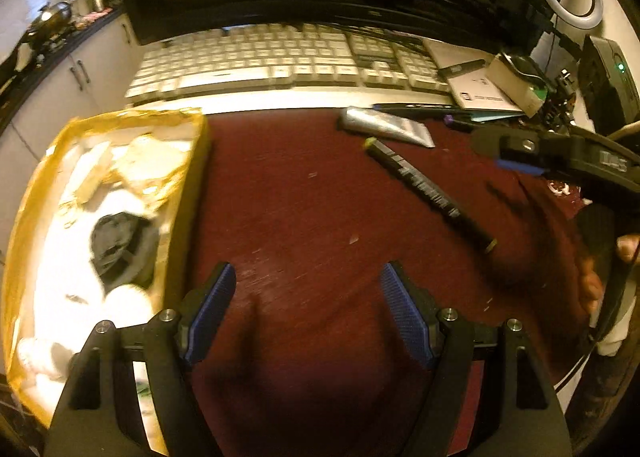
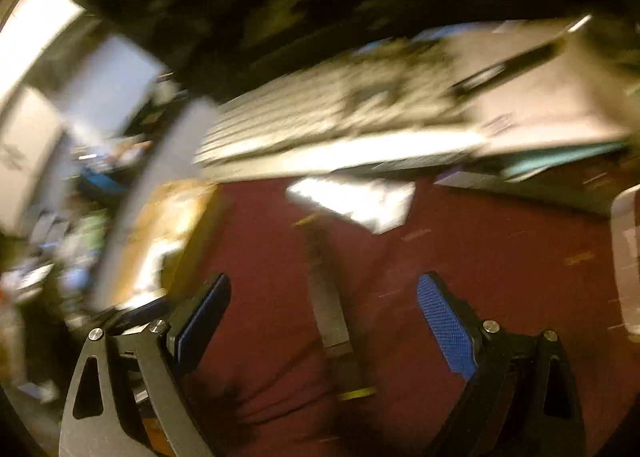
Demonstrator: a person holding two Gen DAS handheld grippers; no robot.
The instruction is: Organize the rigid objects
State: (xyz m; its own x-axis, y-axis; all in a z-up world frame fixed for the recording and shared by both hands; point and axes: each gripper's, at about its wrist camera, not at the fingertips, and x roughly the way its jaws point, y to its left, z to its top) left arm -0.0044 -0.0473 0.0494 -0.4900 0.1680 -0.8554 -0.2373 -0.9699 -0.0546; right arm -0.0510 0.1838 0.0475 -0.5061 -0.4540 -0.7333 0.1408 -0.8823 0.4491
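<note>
Left gripper point(image 1: 308, 277): I see its jaws spread wide over the dark red desk top point(image 1: 304, 193), nothing between the blue pads. Yellow box point(image 1: 188, 193) sits just to its left, holding white packing and a dark lump I cannot identify. Black marker point(image 1: 430, 195) lies diagonally on the desk, ahead and to the right, apart from the silver tube point(image 1: 386, 127) near the keyboard point(image 1: 280, 61).

Right gripper point(image 2: 324, 285): released too, jaws wide. View is badly blurred; the marker point(image 2: 332, 321) lies on the desk in the gap between the jaws, untouched.
</note>
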